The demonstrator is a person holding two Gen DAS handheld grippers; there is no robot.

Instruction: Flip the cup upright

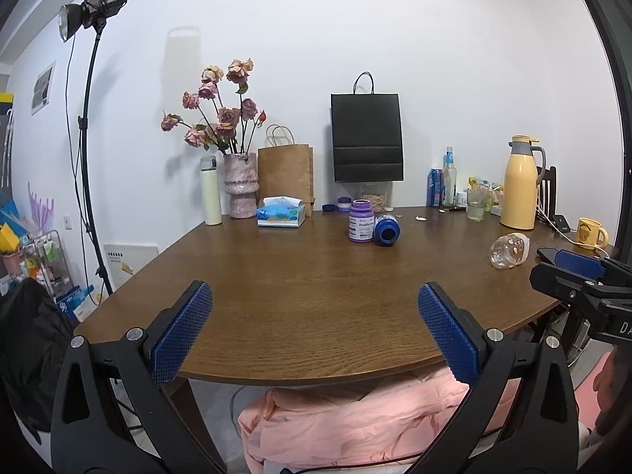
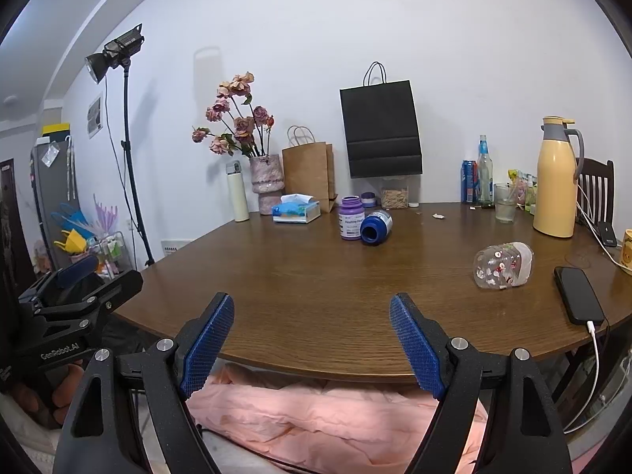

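Grippers, left gripper and right gripper, both spread wide, empty; clear patterned plastic cup lies sideways ahead-right of the right one; approach comes next.

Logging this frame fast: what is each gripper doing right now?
Left gripper: open, holding nothing.
Right gripper: open, holding nothing; the cup lies on its side, untouched.

Clear plastic cup: red-and-white printed figures. Brown wood-grain tabletop. Blue textured fingers. Yellow thermos jug, grey handle.
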